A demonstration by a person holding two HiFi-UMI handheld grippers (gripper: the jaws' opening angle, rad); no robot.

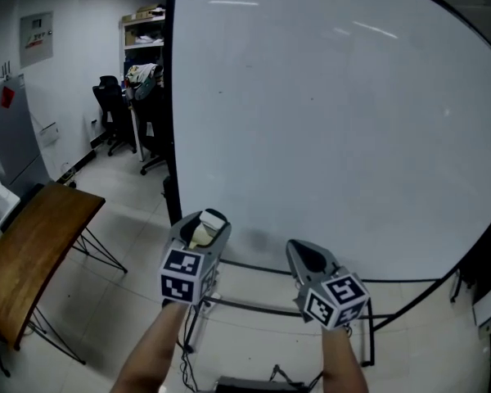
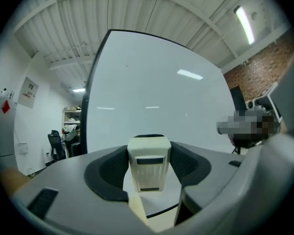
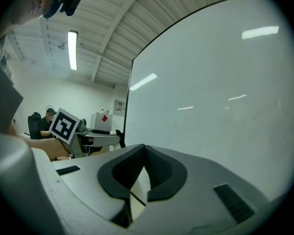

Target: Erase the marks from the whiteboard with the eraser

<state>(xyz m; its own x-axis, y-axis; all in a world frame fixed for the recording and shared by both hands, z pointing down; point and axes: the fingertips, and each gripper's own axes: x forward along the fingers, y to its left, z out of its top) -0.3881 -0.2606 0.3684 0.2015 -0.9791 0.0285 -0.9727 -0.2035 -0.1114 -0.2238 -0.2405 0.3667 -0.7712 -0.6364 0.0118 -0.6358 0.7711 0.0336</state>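
A large whiteboard (image 1: 335,121) on a metal stand fills the head view; its surface looks clean, with only light reflections. My left gripper (image 1: 206,226) is held low in front of its lower left corner, shut on a cream eraser (image 2: 148,163) that stands upright between the pads. The same eraser (image 1: 204,229) shows at the jaw tips in the head view. My right gripper (image 1: 308,258) hangs below the board's bottom edge, shut with nothing in it; the pads meet in the right gripper view (image 3: 143,173). Both point toward the whiteboard (image 2: 152,97), which also fills the right gripper view (image 3: 220,97).
A brown folding table (image 1: 29,248) stands at the left. Black office chairs (image 1: 113,109) and a shelf (image 1: 143,35) sit behind the board's left edge. The board's stand legs (image 1: 254,305) cross the floor below my grippers. A seated person (image 3: 46,124) is at the far left.
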